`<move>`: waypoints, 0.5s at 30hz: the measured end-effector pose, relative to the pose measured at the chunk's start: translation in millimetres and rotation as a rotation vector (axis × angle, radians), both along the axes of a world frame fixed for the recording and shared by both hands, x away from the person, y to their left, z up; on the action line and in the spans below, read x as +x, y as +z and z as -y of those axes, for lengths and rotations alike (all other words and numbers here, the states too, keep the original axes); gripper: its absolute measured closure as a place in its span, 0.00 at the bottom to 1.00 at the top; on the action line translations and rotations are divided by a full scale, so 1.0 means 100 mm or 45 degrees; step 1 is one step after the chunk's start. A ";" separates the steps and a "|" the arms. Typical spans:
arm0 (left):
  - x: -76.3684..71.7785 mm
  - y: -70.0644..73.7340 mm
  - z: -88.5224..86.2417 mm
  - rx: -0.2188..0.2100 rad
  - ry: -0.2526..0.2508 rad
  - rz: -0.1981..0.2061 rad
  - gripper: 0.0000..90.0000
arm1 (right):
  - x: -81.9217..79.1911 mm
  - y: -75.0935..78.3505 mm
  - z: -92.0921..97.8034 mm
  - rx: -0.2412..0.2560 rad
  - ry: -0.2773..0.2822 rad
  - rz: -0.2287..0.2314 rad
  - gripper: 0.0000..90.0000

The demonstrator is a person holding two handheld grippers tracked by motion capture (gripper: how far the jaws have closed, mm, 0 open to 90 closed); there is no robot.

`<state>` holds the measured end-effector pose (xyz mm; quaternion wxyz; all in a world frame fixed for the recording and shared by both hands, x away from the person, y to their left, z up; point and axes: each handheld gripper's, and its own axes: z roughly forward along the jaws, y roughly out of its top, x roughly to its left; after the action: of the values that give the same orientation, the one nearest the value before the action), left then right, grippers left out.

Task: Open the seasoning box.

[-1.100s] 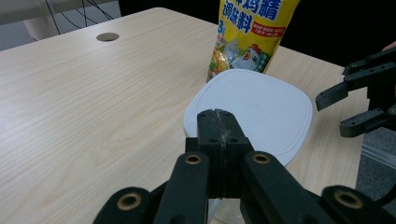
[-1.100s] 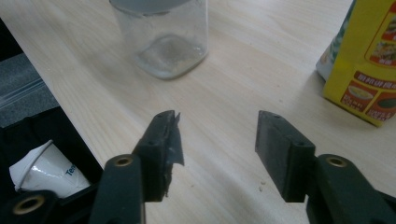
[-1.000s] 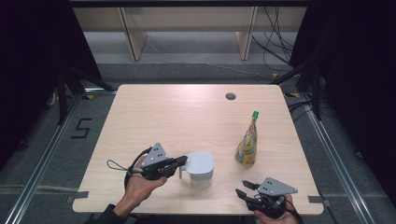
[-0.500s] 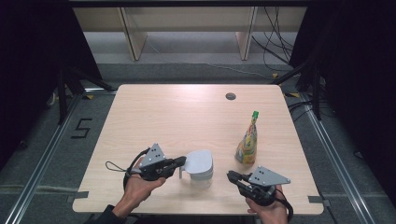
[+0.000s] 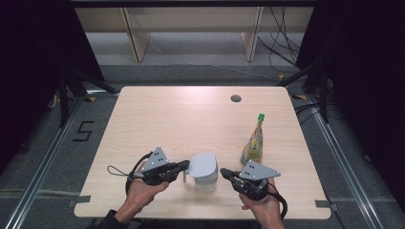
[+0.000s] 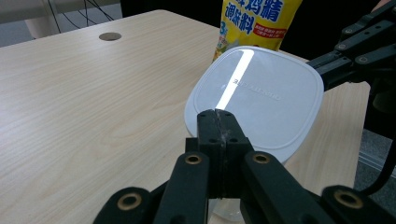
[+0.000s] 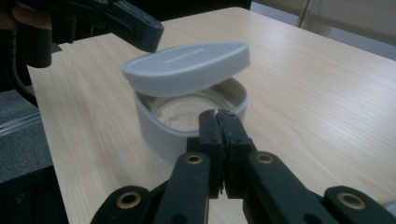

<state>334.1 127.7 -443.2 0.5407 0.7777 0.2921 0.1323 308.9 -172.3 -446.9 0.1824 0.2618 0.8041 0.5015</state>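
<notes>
Near the tabletop's (image 5: 157,119) front edge, we are lifting the white rounded-square plastic lid (image 7: 187,67) with our left gripper's (image 5: 184,165) fingers clamped on its rim, baring pale powder (image 7: 180,114) inside the translucent plastic container (image 7: 161,133); our right gripper's (image 7: 218,122) fingers are pressing together, holding nothing.

glossy plastic lid (image 6: 256,93), matt wood-grain table (image 5: 167,119)

My right tongs (image 7: 218,122) sit pressed together just before the white container (image 7: 187,122) on the worktop (image 7: 317,88); its grey lid (image 7: 187,67) is tilted up, the left tongs (image 7: 130,23) at its far edge.
</notes>
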 end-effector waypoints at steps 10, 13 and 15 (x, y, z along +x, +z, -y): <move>0.00 0.02 -0.04 -0.011 -0.003 -0.004 0.97 | 0.01 0.06 -0.17 -0.009 0.038 0.032 1.00; -0.03 0.03 -0.10 -0.011 -0.006 -0.006 0.89 | 0.00 0.09 -0.21 -0.023 0.056 0.029 1.00; -0.04 0.03 -0.15 0.008 -0.011 -0.005 0.83 | 0.00 0.10 -0.22 -0.021 0.058 0.030 1.00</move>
<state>329.8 142.3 -440.5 0.5382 0.7809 0.2894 0.1294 308.8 -150.2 -436.9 0.1824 0.2359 0.8118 0.5021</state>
